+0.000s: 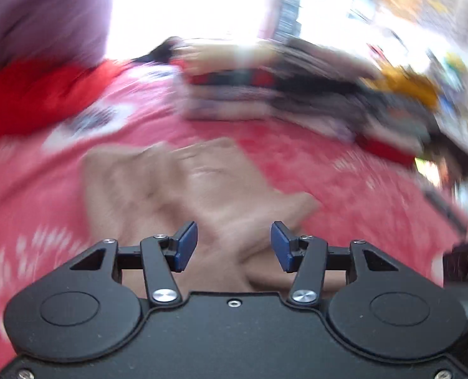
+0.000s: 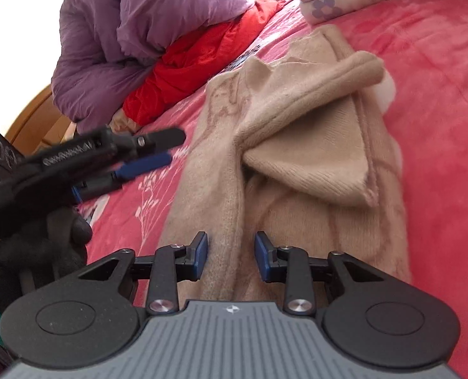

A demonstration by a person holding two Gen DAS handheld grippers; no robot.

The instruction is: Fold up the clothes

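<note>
Right wrist view: beige knit sweater (image 2: 300, 145) lies partly folded on the pink bedspread (image 2: 429, 72), both right gripper (image 2: 231, 254) and left gripper (image 2: 158, 151) apart and empty, so next grip should pinch the near hem squarely before folding it over.

Left gripper (image 1: 234, 246): matte black housing, two round raised discs on the near corners, black linkage arms pinned by large silver screws, smaller silver screws along the top and one at centre; finger pads (image 1: 186, 244) dark blue, flat. Seen from the right wrist view (image 2: 158, 153): black body bearing white lettering, too blurred to read.

Right gripper (image 2: 231, 260): same black discs, linkages and silver screws; centre plate grey with fine ribbed lines and a small white emblem; pads (image 2: 202, 254) dark blue.

Left hand (image 2: 44, 246): black knit glove; green cuff edge at far left.
</note>
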